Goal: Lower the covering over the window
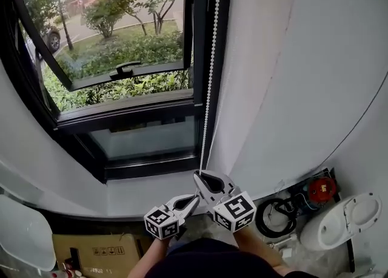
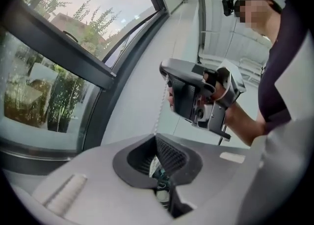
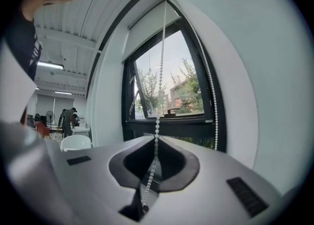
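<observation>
White plastered walls (image 1: pixel 291 58) curve round a tall window (image 1: pixel 121 58) with a dark metal frame. Its upper sash (image 1: pixel 109 34) is tilted outward over green shrubs and a strip of lawn. Seen from the right gripper view, the blind (image 3: pixel 147 25), a smooth pale sheet, sits high up and covers only the top strip of the glass. The panes below it are bare.

On the floor at lower left lie a rounded white chair (image 1: pixel 21 234) and a flat brown cardboard box (image 1: pixel 97 249); what is inside the box cannot be seen. At lower right a black hose coil (image 1: pixel 270 216) lies beside a round red part (image 1: pixel 320 189) and a glossy white moulded shape (image 1: pixel 345 219).

A bead chain (image 1: pixel 209 76), a string of small white balls, hangs down the right side of the window frame to the person's hands.

The right tongs (image 3: pixel 156 138) are grey plastic with dark ribbed pads. They are closed tight on one strand of the chain, which runs straight up from their tips towards the blind, while the other strand hangs free just beside the frame. The left tongs (image 2: pixel 156 136) sit just below and beside the right pair, their tips drawn together, and the chain drops into the hollow between their pads.
</observation>
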Tool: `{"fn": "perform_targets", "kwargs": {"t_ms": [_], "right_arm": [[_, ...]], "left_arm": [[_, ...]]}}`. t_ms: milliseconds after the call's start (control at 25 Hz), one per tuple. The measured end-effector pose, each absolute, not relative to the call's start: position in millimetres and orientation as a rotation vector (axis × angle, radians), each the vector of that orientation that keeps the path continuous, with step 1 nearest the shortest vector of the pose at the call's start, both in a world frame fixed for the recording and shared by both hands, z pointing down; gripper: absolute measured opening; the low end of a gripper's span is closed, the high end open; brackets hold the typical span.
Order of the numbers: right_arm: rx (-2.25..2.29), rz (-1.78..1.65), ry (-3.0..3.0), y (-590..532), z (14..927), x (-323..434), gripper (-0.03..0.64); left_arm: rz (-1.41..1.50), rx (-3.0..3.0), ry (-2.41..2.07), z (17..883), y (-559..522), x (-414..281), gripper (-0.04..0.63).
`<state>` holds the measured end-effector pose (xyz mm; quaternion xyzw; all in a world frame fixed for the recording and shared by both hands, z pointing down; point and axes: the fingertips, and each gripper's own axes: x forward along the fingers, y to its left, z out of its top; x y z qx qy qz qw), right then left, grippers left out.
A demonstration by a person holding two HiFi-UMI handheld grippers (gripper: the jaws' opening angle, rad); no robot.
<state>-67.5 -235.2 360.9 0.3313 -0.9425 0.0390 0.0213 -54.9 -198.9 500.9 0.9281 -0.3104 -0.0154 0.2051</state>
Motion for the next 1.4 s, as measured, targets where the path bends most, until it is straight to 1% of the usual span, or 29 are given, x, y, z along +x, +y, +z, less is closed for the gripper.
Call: {"fn": "perform_targets", "kwargs": {"t_ms": [80,200,360,600,760,960,1120,1320,1360,1400], "right_arm": [[1.026,0.119,-2.881,-238.3,366.7,-72.7,0.014],[1.008,0.138,-2.804,-238.5,387.2,-82.6,0.014],[1.058,0.224,-2.819,-229.4,405.9,-91.6,0.014],[1.13,0.258,-2.72,-217.7,436.4,-88.5,0.014],[1.143,0.264,-2.751,-224.4,433.9,-91.3,0.014],[1.113,0.133,-2.653,-221.6,449.4,-103.1,0.014],[1.021,0.263,-2.649,-217.3,472.4,-113.1,0.014],[0.931,0.238,-2.61,-212.8,488.0,-124.0,0.014],[0.919,0.243,-2.609,-212.1,489.2,-123.2,0.014],[0.913,0.242,-2.609,-212.1,489.7,-121.2,0.014]], "left_arm": [[-0.039,2.576,-0.839,499.1,-198.6,-59.1,0.012],[0.074,2.609,-0.801,513.1,-190.5,-61.3,0.012],[0.074,2.634,-0.751,533.7,-182.3,-84.0,0.012],[0.166,2.64,-0.666,556.3,-169.0,-102.2,0.014],[0.139,2.644,-0.645,551.1,-170.4,-102.2,0.014],[0.134,2.666,-0.625,546.7,-167.1,-104.4,0.014],[0.07,2.692,-0.641,533.2,-169.2,-110.4,0.014],[0.007,2.719,-0.653,526.9,-166.8,-122.8,0.015],[-0.024,2.741,-0.628,519.1,-163.6,-121.3,0.025],[-0.064,2.762,-0.6,509.3,-160.8,-119.2,0.072]]}}
